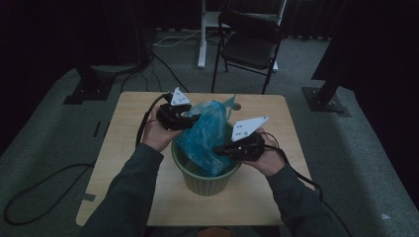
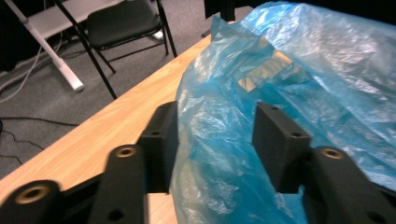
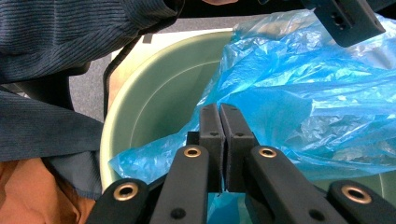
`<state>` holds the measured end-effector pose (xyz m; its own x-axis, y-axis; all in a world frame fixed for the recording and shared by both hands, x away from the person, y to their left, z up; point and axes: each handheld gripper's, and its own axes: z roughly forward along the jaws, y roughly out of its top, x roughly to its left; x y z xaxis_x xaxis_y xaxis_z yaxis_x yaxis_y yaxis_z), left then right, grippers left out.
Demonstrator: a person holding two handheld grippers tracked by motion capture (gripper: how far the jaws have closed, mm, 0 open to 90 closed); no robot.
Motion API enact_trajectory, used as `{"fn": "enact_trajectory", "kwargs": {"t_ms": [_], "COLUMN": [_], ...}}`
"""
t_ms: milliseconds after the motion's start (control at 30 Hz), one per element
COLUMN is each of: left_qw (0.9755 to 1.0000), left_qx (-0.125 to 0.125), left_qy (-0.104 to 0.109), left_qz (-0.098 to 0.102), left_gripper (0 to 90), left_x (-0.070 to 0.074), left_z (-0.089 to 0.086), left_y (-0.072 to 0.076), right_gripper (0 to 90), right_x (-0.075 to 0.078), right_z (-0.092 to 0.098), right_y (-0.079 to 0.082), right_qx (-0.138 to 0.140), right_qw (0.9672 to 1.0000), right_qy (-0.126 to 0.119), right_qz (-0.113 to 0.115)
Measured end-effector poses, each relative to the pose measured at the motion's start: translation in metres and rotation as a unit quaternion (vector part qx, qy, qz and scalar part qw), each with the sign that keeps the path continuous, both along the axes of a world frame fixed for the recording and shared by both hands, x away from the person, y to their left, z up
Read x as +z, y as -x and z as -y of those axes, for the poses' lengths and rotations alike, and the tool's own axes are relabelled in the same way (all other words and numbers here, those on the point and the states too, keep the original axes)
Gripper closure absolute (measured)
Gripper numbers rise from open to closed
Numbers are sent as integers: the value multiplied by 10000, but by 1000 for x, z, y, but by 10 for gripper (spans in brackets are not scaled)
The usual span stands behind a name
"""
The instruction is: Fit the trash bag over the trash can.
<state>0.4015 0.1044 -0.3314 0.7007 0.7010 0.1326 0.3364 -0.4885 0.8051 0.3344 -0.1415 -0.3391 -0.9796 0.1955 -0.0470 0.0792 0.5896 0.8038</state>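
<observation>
- Left gripper: jaws apart, blue plastic bag bulging up between them; pads not seen pressing on the film.
- Right gripper: jaws closed together, pinching a fold of the same bag at the tips.
- Bag position: draped in and over the green bucket; bulk of it between the two grippers, rising above the rim toward the left gripper.
- Right gripper low at the bucket's rim, on the person's right of the bag; bucket's inner wall directly ahead of and beside its jaws.
- In the way for the right gripper: dark ribbed sleeve of the other arm across the top and side of its view; other gripper's jaw showing at the top, past the bag.
- Ahead of the left gripper: crumpled film hides most of the table beyond; bare wooden table edge beside its one jaw.
- Further out past the left gripper: black folding chair and a white table leg on the grey carpet.
- Bucket near the person's edge of the table; cables trailing from both grippers, one looping onto the floor.
</observation>
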Motion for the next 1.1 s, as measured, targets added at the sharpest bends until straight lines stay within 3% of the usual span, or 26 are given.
{"fn": "enact_trajectory", "kwargs": {"t_ms": [67, 100, 233, 467, 667, 900, 1000, 1100], "left_qw": [10000, 9999, 9999, 9996, 9993, 9989, 9985, 9980], "left_qx": [-37, -63, -96, -207, -275, -353, -434, -519], "left_qy": [51, 67, 101, 177, 195, 238, 259, 263], "left_qz": [-65, -85, -96, 41, 151, 197, 220, 263], "left_gripper": [612, 733, 886, 896, 897, 897, 897, 897], "left_x": [-1, -1, -4, -4, -5, -9, -10, -11], "left_z": [-1, -1, -4, -11, -17, -21, -20, -18], "left_y": [0, 0, 4, 17, 28, 37, 41, 46], "right_gripper": [887, 887, 886, 825, 709, 674, 663, 665], "right_x": [0, 0, -1, -4, 12, 30, 34, 34], "right_z": [0, 0, 3, 13, 37, 60, 64, 61], "right_y": [0, 0, -1, -5, -9, -23, -27, -38], "right_qx": [-1, 0, -10, -138, -428, -815, -995, -1345], "right_qw": [10000, 10000, 10000, 9999, 9983, 9923, 9896, 9864], "right_qy": [0, 1, -7, -39, -405, -926, -1034, -946], "right_qz": [-1, -2, -21, -80, -44, -84, -57, -76]}}
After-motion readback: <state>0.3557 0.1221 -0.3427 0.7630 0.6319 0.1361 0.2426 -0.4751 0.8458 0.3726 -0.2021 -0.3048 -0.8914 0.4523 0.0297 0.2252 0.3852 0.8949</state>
